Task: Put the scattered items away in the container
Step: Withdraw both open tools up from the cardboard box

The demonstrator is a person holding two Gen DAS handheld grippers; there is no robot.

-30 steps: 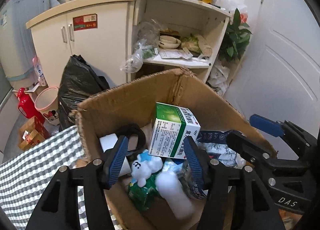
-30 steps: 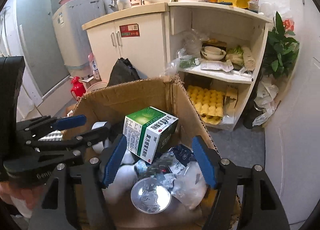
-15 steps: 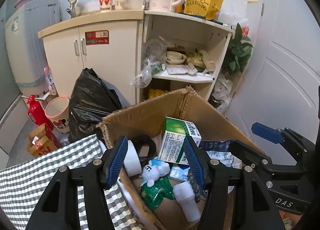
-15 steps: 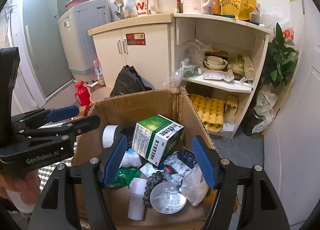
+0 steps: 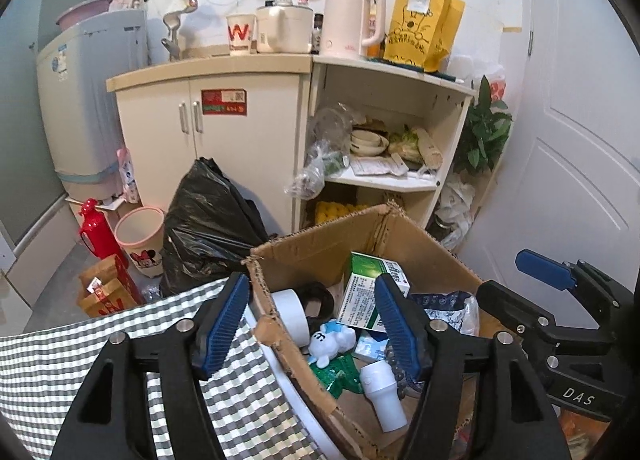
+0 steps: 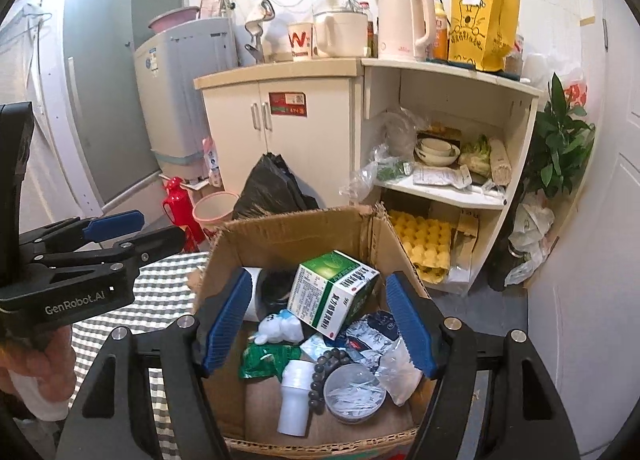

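A: Why do both grippers hang above the brown cardboard box?

B: Probably nothing is left to carry. The left gripper and right gripper both gape empty, while the green-and-white medicine carton, white plastic bottle and dark bead bracelet lie inside the box.

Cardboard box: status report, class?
Both hand-held grippers open, empty. Cardboard box holds green medicine carton, white bottle. Nothing obstructing.
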